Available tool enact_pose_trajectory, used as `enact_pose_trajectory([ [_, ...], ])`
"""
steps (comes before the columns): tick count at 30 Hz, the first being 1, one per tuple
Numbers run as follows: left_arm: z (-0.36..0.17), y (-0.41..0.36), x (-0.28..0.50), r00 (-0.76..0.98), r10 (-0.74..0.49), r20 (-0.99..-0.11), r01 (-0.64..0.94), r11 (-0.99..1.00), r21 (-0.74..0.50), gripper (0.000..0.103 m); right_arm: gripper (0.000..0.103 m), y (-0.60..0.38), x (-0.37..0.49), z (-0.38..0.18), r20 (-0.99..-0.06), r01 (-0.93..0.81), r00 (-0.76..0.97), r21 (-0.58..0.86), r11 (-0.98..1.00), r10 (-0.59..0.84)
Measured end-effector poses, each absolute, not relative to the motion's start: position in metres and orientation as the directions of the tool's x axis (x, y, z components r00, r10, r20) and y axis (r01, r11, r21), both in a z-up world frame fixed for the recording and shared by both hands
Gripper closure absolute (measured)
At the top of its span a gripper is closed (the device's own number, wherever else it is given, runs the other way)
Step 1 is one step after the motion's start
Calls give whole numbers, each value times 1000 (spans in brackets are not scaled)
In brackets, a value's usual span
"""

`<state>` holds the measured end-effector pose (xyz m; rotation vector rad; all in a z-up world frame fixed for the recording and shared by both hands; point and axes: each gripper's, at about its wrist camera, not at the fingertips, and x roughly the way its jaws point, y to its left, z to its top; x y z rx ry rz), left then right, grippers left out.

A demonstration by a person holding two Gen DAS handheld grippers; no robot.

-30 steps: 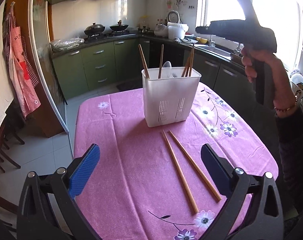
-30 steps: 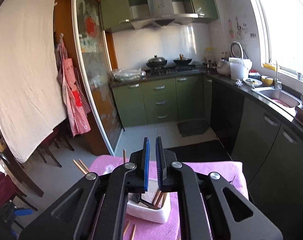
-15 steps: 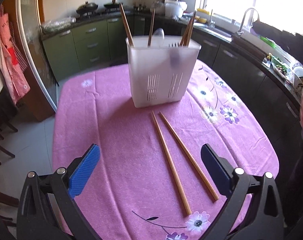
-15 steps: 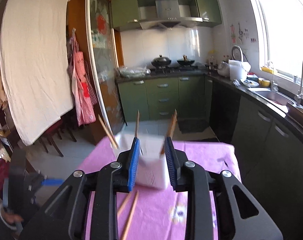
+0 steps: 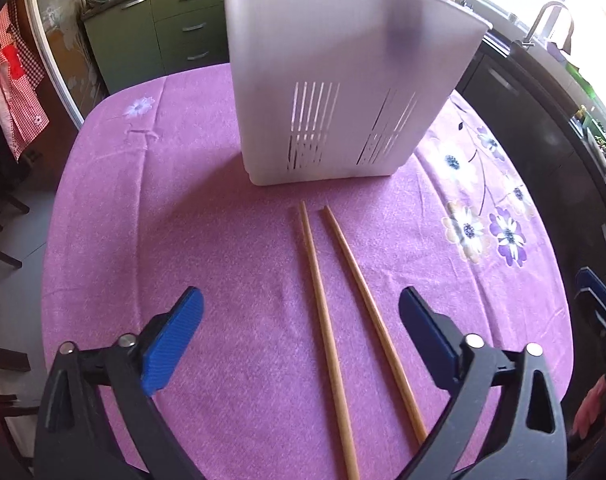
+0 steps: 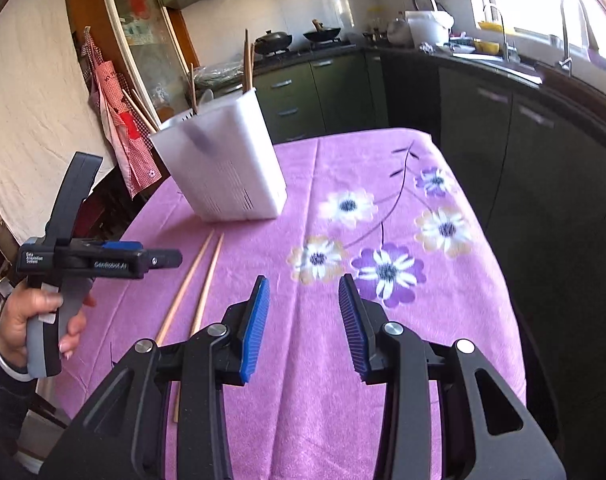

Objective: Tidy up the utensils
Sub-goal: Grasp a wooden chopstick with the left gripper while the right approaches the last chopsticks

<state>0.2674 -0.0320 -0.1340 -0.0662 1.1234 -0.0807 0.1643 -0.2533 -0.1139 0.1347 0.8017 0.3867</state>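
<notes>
Two loose wooden chopsticks [image 5: 323, 320] [image 6: 187, 284] lie side by side on the pink floral tablecloth [image 5: 163, 220], in front of a white slotted utensil holder [image 5: 343, 80] [image 6: 223, 168]. The holder has several chopsticks [image 6: 247, 60] and a spoon standing in it. My left gripper [image 5: 301, 308] hovers over the loose pair, which shows between its fingers. Its jaws are wide and closing, and the pads touch nothing. My right gripper [image 6: 303, 292] hangs above the flowers to the right of the pair, its jaws opening with nothing between them.
A hand [image 6: 31, 320] holds the left gripper at the table's left side. Dark green kitchen cabinets [image 6: 335, 88] and a sink counter [image 6: 523, 68] run behind and to the right. A checked apron [image 5: 15, 92] hangs at the left, with dark chairs below it.
Both grippers have come down toward the table. The left one has moved in close to the holder and the loose chopsticks. The right jaws have parted from shut.
</notes>
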Motion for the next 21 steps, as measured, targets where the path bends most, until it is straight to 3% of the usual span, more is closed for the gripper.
enact_pose_trajectory([
  [5,-148,-32,274,383,-96,-919,8,995,-101,51,66,-255,166,-125,-681,-286,607,294,912,410],
  [14,-158,-36,279,351,-108,-930,8,994,-113,52,67,-251,169,-127,-685,-286,593,312,906,424],
  [17,-160,-42,283,351,-87,-932,9,996,-90,65,67,-252,171,-129,-689,-282,587,316,906,424],
  [19,-160,-44,286,348,-78,-934,8,997,-80,66,66,-251,172,-129,-691,-282,585,318,905,424],
  [21,-160,-45,288,347,-61,-936,9,998,-62,75,67,-251,172,-130,-693,-282,581,321,904,427],
])
